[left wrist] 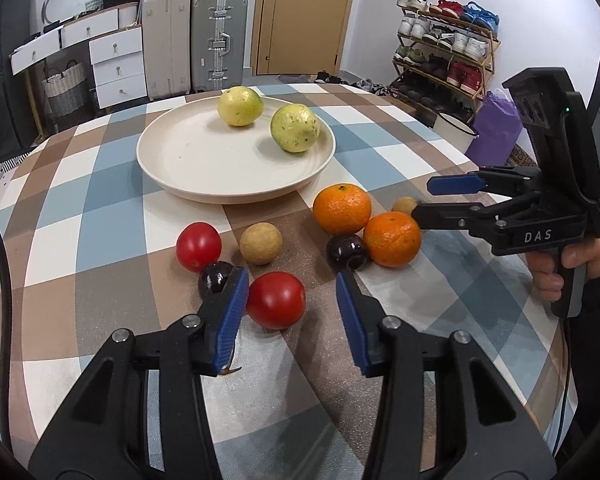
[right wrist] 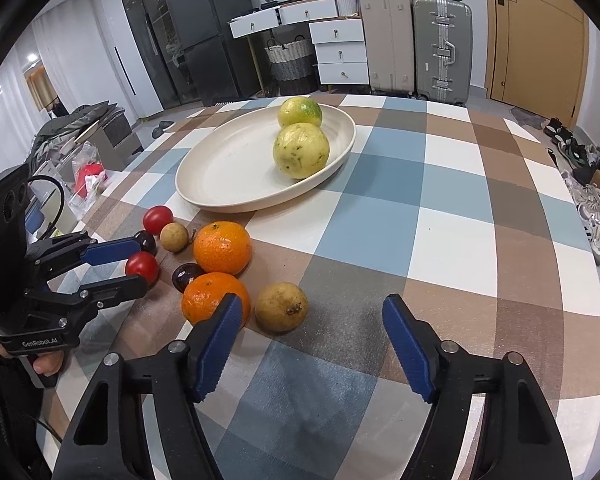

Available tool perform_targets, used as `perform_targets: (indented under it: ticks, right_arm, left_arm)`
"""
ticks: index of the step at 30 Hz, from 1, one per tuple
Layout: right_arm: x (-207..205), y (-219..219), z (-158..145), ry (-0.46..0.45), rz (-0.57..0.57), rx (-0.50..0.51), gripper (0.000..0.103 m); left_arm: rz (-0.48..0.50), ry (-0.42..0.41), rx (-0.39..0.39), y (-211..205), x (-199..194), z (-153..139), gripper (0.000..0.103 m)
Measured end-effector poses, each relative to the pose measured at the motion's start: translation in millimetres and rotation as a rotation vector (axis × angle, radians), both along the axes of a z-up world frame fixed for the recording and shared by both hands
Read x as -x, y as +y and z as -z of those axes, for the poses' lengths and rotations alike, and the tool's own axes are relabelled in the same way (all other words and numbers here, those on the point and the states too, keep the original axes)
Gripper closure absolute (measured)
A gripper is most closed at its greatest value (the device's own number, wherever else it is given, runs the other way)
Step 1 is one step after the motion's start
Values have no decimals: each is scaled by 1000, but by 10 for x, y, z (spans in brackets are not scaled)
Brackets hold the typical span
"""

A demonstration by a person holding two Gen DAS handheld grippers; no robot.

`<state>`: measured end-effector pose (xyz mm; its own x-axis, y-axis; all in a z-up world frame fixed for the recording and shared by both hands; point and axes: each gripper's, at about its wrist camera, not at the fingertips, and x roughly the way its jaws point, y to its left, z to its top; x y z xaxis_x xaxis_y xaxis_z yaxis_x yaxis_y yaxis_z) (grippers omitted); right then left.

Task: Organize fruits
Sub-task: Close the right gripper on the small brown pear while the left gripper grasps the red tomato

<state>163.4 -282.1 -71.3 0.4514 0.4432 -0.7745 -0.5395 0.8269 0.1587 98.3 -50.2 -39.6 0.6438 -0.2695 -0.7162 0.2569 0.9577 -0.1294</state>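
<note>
- our left gripper stands part open around the near tomato, gripping nothing yet.
- our right gripper gapes empty by the brown fruit.
- two guavas already sit on the plate; oranges crowd close by.

Bright, sharp, fisheye-warped, dark vignetted corners.

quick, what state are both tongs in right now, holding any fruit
Left tongs: open around the red tomato, not gripping it.
Right tongs: open, holding nothing; the small brown fruit lies between them.
</note>
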Motion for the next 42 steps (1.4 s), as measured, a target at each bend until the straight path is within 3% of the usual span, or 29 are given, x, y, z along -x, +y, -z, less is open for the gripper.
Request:
perform_targets:
  ticks: [7, 9, 14, 19, 26, 27, 29, 31, 39, 42]
  right_arm:
    - [-2, -17, 16, 27, -14, -41, 46]
    - [-19, -22, 28, 40, -14, -60, 49]
    - [-38, -32, 24, 52, -19, -91, 66]
    - [-6, 2, -7, 34, -43, -92, 79]
    - [-46, -53, -10, 44, -30, -98, 79]
    - [-53, -64, -11, 46, -24, -101, 79]
    - [-55, -65, -9, 52, -28, -104, 79]
    - [-47, -58, -1, 54, -33, -101, 78]
    - [-43, -44, 14, 61, -38, -101, 76]
    - [-44, -42, 11, 64, -40, -106, 76]
  left_arm:
    - [6, -5, -12, -29, 27, -3, 62]
    - [12, -11, -10, -34, 35, -12, 65]
    - [15, -35, -13, -16, 56, -47, 84]
    - [26, -30, 21, 26, 59, -78, 87]
    - [29, -22, -5, -1, 72, -70, 85]
    - [28, -18, -5, 3, 71, -63, 83]
    - [23, 8, 2, 16, 48, -33, 65]
    - [20, 20, -14, 2, 38, 2, 61]
    - [24, 15, -67, -63, 36, 42, 61]
    - [5, 11, -86, -56, 22, 46, 74]
